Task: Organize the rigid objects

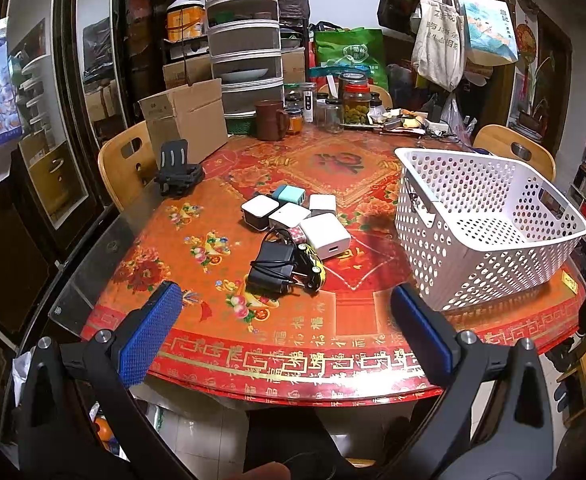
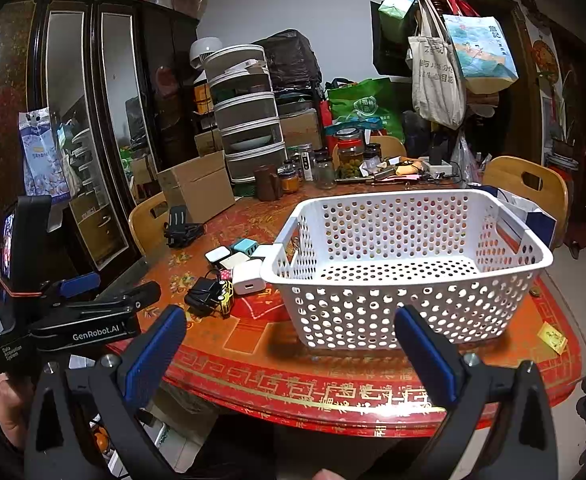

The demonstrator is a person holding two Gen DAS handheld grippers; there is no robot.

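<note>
- Chargers and small rigid pieces clustered on the red patterned table (image 1: 197, 320), ahead of the left gripper (image 1: 281, 312) and slightly beyond its fingertips; ahead and left of the right gripper (image 2: 289, 334).
- White cube charger (image 1: 327, 236) nearest the basket, port facing the claw; smooth, glossy, rounded corners.
- Three more white blocks behind it, one with a dark underside (image 1: 256, 211); teal charger (image 1: 289, 194) farthest from the claw, touching the white ones.
- Black adapter (image 1: 271, 266) wrapped in its own cord, closest to the left claw; yellow-and-black toy car (image 1: 312, 268) pressed against its right side, tilted.
- White perforated basket (image 1: 489, 240) to the right of the left claw's line, empty, standing flat on the table; directly ahead of the right claw, near wall just beyond its blue pads (image 2: 155, 354).
- Left claw released, both blue pads wide apart, nothing between them; hanging over the table's near edge.
- Right claw likewise spread wide and empty; over the near rim of the table.
- Black folding stand (image 1: 177, 170) far left of the pile; cardboard box (image 1: 185, 120) and jars (image 1: 355, 104) at the table's far side.
</note>
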